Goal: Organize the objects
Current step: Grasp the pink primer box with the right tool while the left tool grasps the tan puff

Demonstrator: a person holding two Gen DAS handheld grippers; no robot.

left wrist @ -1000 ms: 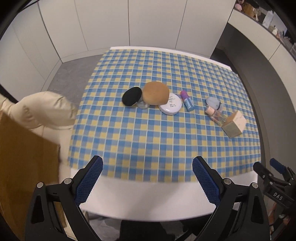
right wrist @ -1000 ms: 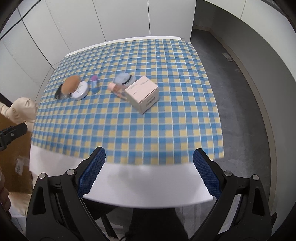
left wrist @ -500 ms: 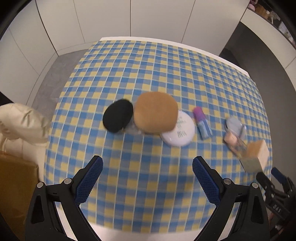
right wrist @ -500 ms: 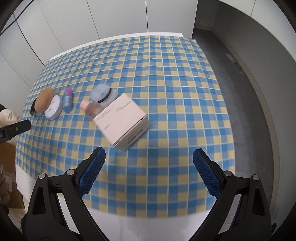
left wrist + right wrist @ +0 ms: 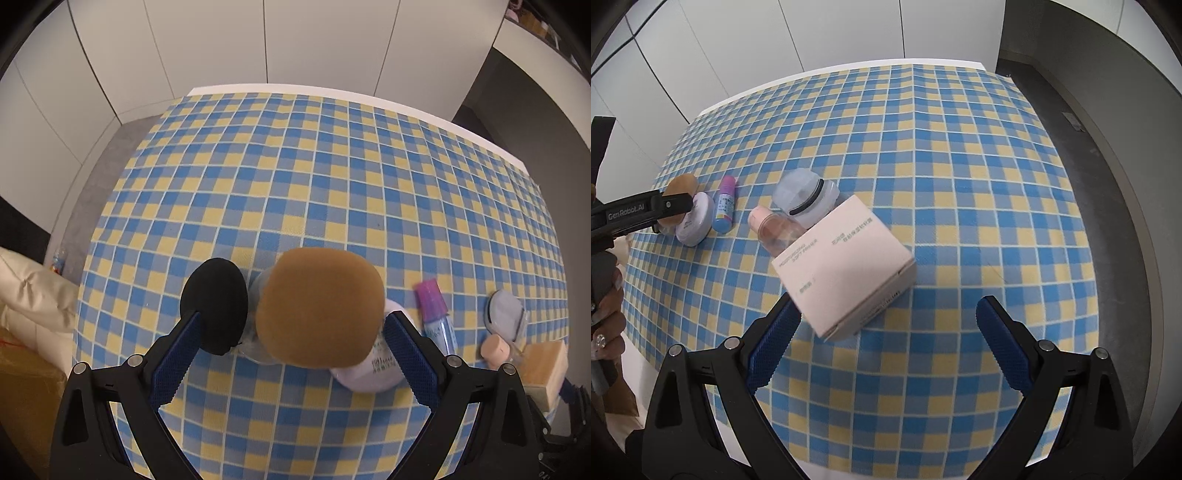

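Observation:
On the blue-and-yellow checked tablecloth (image 5: 295,184) lies a row of cosmetics. A tan sponge puff (image 5: 319,308) sits on a clear jar beside its black lid (image 5: 214,304), overlapping a white compact (image 5: 373,373). My left gripper (image 5: 293,363) stands open just above and around the puff and jar. Further right lie a purple-capped tube (image 5: 434,312), a pale blue jar (image 5: 504,317) and a pink-capped bottle (image 5: 496,349). A pink box (image 5: 842,269) lies in front of my right gripper (image 5: 886,343), which is open; its left finger (image 5: 772,347) is near the box's corner.
The table's white far edge (image 5: 332,90) meets white cabinet doors. A cream cushion (image 5: 33,302) and a brown cardboard box (image 5: 26,398) stand left of the table. Grey floor (image 5: 1108,147) runs along the right side. A hand (image 5: 609,317) holds the left gripper's handle.
Both grippers have moved forward and down toward the table. The left one has closed in on the puff and jar, the right one on the pink box. Both stay open.

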